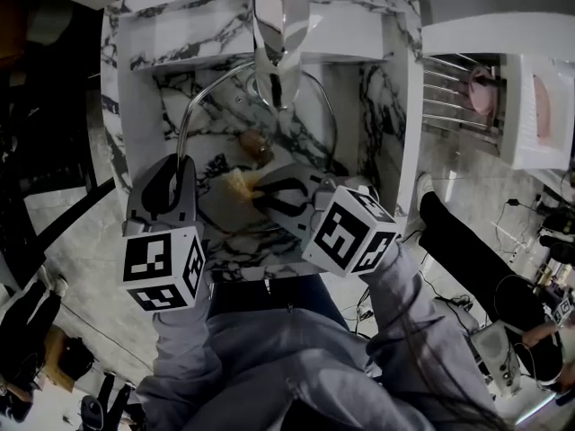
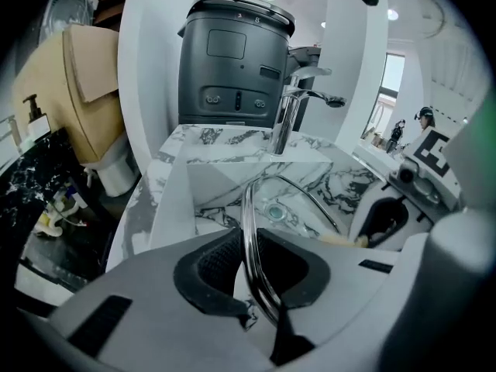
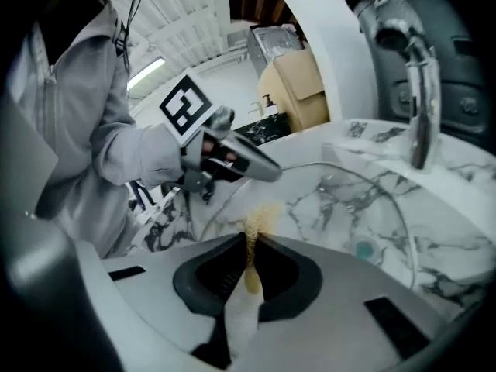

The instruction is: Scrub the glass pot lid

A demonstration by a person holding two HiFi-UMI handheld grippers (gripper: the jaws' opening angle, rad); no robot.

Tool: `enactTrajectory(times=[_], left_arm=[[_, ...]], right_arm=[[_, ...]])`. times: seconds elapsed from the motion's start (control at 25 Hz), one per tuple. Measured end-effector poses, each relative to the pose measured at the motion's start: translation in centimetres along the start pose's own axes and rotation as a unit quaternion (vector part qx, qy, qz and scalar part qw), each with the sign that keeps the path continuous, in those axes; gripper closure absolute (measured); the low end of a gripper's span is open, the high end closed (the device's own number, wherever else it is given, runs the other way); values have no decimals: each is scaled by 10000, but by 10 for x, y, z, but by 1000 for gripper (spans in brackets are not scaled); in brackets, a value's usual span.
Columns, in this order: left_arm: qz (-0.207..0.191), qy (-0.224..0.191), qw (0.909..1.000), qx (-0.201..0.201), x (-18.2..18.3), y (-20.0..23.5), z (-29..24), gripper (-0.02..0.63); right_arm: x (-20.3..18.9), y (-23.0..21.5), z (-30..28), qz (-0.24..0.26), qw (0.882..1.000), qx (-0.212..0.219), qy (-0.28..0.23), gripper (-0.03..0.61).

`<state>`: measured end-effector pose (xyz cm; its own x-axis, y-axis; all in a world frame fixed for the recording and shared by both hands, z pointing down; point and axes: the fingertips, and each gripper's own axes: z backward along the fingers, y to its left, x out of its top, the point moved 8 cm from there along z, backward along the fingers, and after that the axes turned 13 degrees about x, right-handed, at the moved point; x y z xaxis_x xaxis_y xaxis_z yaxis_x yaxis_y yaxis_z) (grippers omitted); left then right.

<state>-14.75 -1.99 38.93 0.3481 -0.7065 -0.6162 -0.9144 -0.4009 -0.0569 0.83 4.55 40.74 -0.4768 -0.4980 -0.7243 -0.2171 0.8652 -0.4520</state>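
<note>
A white marble sink point(image 1: 359, 25) with dark veins fills the upper middle of the head view, and its basin lies open below the camera. The person's grey sleeves point(image 1: 269, 357) take up the bottom of that frame and reach up toward the basin. The glass lid point(image 1: 225, 124) is held over the basin, tilted up on its edge, in the middle of the head view. It is round and clear, the marble veins show straight through it, and a thin shiny metal band runs round its edge. In the left gripper view the lid point(image 2: 287, 208) arcs away from the jaws toward the right, with the teal drain point(image 2: 275, 211) visible through the glass. The left gripper point(image 1: 180, 164) is at the lid's lower left edge, and its dark pads point(image 2: 221, 258) are clamped on the metal band, which runs straight between them. The right gripper point(image 1: 260, 191) comes in from the lower right, with its marker cube point(image 1: 350, 232) behind it. Its jaws are pinched tight on a thin yellowish sponge point(image 3: 260, 223). The chrome tap point(image 1: 277, 34) hangs over the basin at the top centre, above the lid. The sponge point(image 1: 238, 182) sticks out past the jaws with its free end against the glass, just right of the left gripper.
</note>
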Motion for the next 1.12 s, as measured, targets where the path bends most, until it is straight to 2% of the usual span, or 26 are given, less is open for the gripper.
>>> enactTrajectory(times=[0.12, 0.24, 0.36, 0.44, 0.56, 0.68, 0.96, 1.12], left_arm=[[57, 10, 10000, 18, 1, 0, 3, 540], [67, 10, 10000, 32, 3, 0, 7, 540], [122, -6, 9999, 29, 5, 1, 10, 540], [132, -20, 9999, 32, 5, 1, 11, 540], [124, -44, 9999, 30, 6, 1, 13, 538], [95, -71, 9999, 23, 7, 0, 15, 538], [144, -86, 9998, 55, 4, 2, 16, 538], [128, -130, 9998, 68, 4, 1, 20, 537]], right_arm=[[4, -28, 30, -90, 9929, -1170, -186, 531], [8, -58, 47, 41, 9760, -2179, -55, 531], [14, -82, 48, 493, 9565, -2854, 343, 531], [18, -93, 42, 795, 9461, -3093, 533, 531], [19, -101, 24, 1138, 9406, -3099, 791, 531], [11, -101, 6, 1253, 9425, -2929, 1011, 531], [-11, -78, -14, 1047, 9663, -2122, 1012, 531], [-23, -54, -19, 943, 9751, -1676, 1108, 531]])
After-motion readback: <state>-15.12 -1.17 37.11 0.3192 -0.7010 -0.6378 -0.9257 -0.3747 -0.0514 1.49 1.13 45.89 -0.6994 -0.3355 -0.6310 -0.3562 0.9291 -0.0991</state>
